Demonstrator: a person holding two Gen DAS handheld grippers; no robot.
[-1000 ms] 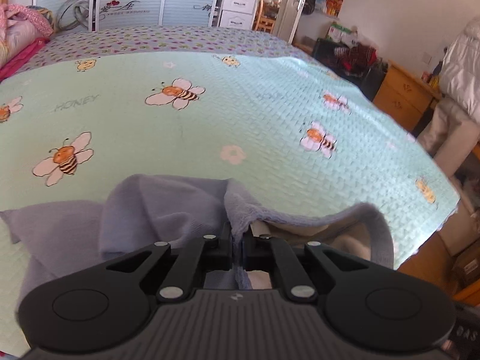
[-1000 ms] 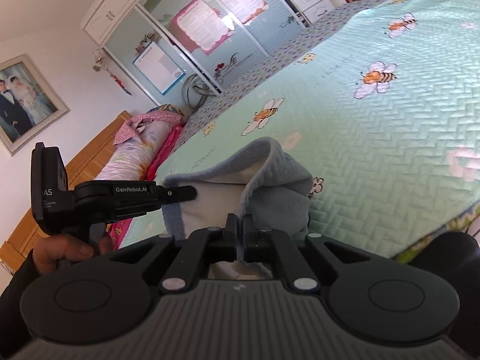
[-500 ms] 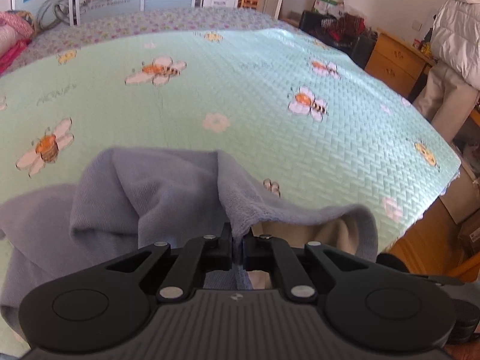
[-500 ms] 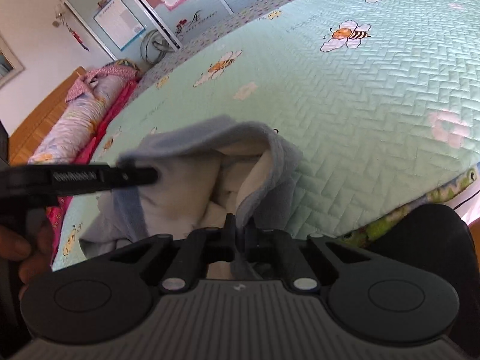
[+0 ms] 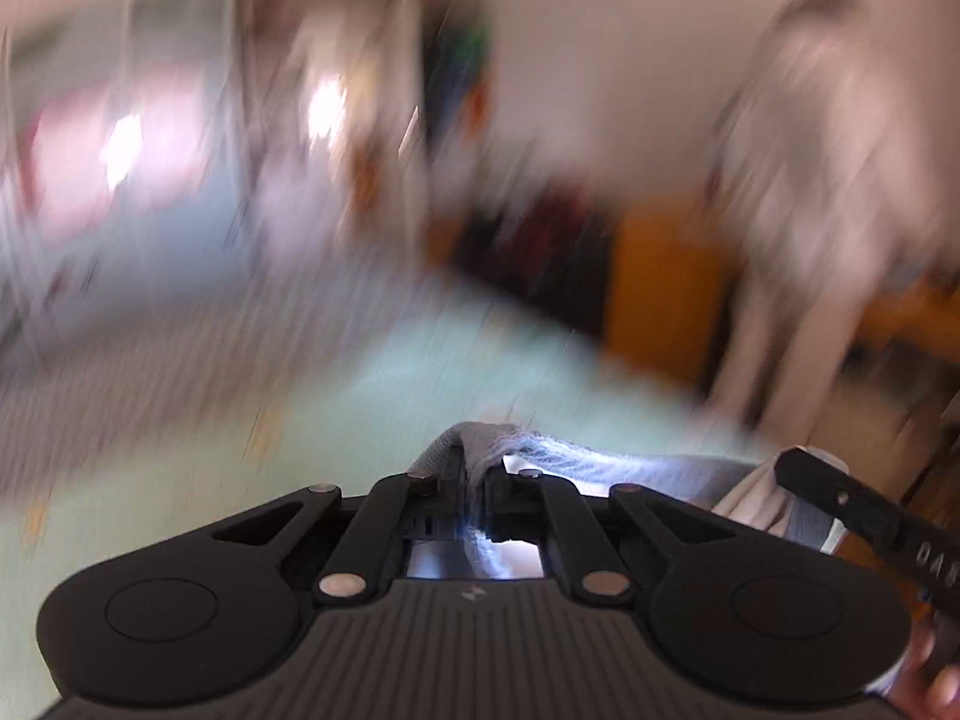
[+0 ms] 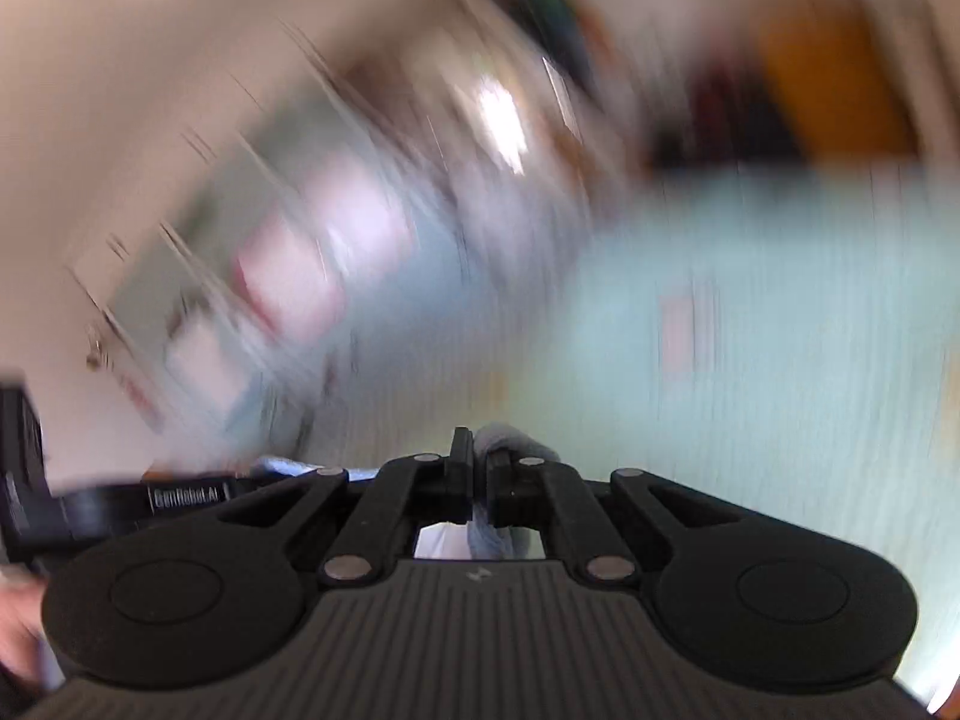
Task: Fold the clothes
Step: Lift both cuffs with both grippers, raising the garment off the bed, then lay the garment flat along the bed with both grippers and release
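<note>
Both views are heavily blurred. The left hand-held gripper is pinched closed on a bunched edge of a grey garment. The right hand-held gripper is likewise clamped on grey fabric. The garment's held edge runs sideways from the left hand-held gripper toward the right one, whose black body shows at that view's right edge, so the cloth is stretched between them, lifted above the pale green bed cover. Neither is clearly nearer the bed.
</note>
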